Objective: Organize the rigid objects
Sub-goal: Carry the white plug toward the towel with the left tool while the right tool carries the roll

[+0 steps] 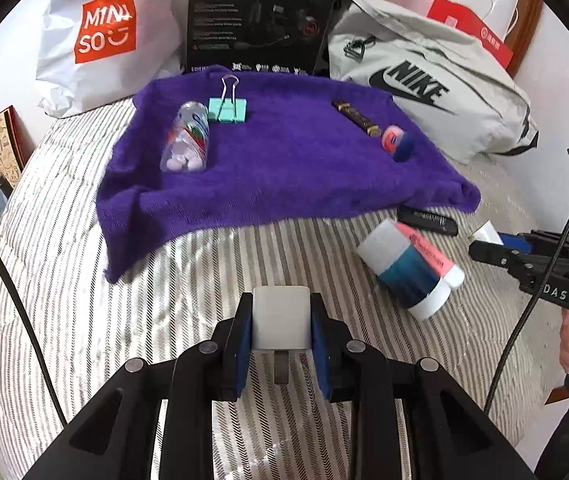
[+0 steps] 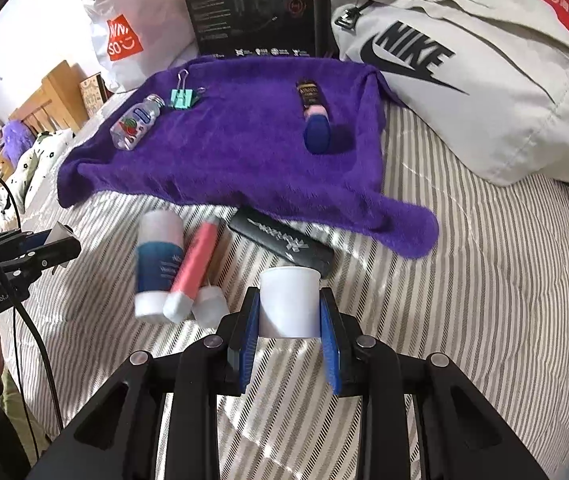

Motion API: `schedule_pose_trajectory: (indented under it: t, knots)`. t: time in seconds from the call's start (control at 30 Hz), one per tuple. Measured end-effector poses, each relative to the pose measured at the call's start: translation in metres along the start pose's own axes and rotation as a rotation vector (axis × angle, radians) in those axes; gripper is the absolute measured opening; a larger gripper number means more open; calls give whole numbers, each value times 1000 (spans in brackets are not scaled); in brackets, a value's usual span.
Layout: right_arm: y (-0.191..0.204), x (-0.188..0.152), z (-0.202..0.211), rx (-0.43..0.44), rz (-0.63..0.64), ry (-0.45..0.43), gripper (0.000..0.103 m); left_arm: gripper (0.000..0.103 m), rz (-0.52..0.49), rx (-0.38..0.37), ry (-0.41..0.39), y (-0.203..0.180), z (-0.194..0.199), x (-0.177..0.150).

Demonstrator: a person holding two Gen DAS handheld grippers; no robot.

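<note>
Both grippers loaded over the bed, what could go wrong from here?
1. The left gripper clamps a white block and the right gripper a white cup; the cup's thin wall might crush or slip.
2. The purple towel lies on soft striped bedding, so placed items may roll, like the clear bottle lying on its side.
3. A black case is tucked partly under the towel edge; dragging the towel could shift it.

Both views are bright, in soft daylight. Glare patches streak the striped bedding (image 2: 484, 280) just ahead of the fingers. Shadows are faint. The tubes (image 2: 172, 272) left of the right fingers are motion-blurred. Fisheye bending grows toward dark, vignetted corners.
</note>
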State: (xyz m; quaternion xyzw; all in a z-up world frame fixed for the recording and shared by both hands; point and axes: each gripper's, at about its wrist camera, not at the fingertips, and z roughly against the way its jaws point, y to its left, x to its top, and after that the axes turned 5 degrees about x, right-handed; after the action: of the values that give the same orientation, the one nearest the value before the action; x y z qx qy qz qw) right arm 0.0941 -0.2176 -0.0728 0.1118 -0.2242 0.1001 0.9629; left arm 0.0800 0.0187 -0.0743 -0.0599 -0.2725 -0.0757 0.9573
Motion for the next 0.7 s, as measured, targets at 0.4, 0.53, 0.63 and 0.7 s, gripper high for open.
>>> schedule_pose_trajectory:
  t: [0.4, 0.53, 0.63, 0.7]
  knots:
    - [7, 33, 4, 26, 24, -28, 29, 25, -8, 54, -56, 22, 10, 38]
    - [7, 42, 1, 22, 29, -29, 29, 25, 7, 57, -58, 33, 6, 46]
    - [5, 50, -3, 20, 25, -27, 29, 25, 21, 59, -54, 41, 0, 54]
    - [4, 55, -5, 21, 22, -25, 29, 25, 24, 61, -49, 44, -4, 59]
